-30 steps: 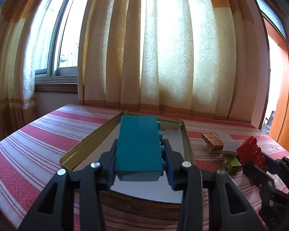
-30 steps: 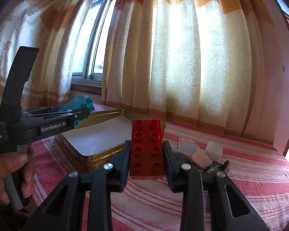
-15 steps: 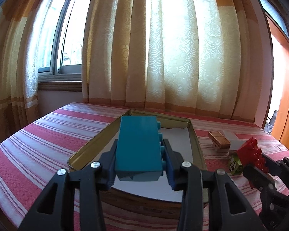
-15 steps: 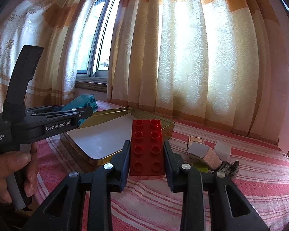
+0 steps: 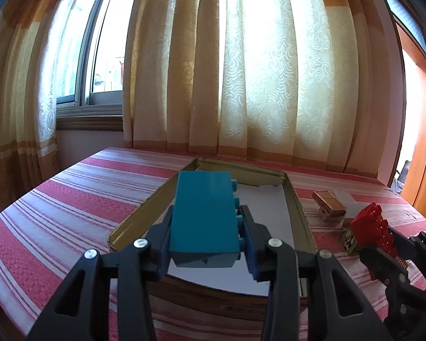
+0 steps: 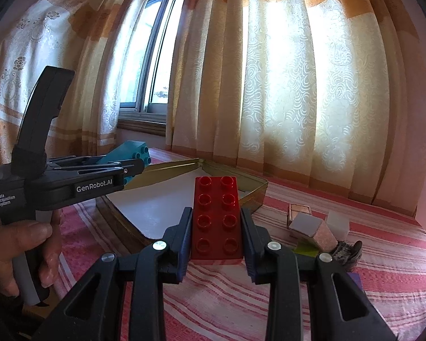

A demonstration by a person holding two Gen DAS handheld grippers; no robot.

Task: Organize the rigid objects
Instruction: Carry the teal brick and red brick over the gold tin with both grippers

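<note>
My left gripper (image 5: 206,241) is shut on a teal building brick (image 5: 203,213), held above the near end of a shallow gold tin tray (image 5: 294,196) with a white floor. My right gripper (image 6: 215,236) is shut on a red studded brick (image 6: 216,216), held above the striped cloth to the right of the tray (image 6: 255,191). The red brick also shows at the right edge of the left wrist view (image 5: 372,228). The left gripper with the teal brick (image 6: 127,152) shows at the left of the right wrist view.
Small blocks lie on the cloth right of the tray: a copper-topped block (image 5: 329,206), a grey-and-pink cube (image 6: 312,228), a white cube (image 6: 338,223), a green patterned cube (image 5: 349,241) and a dark object (image 6: 349,251). Curtains and a window stand behind the table.
Both grippers have drawn back and risen slightly with their bricks; the tray and the loose blocks look farther off. Both grips are unchanged.
</note>
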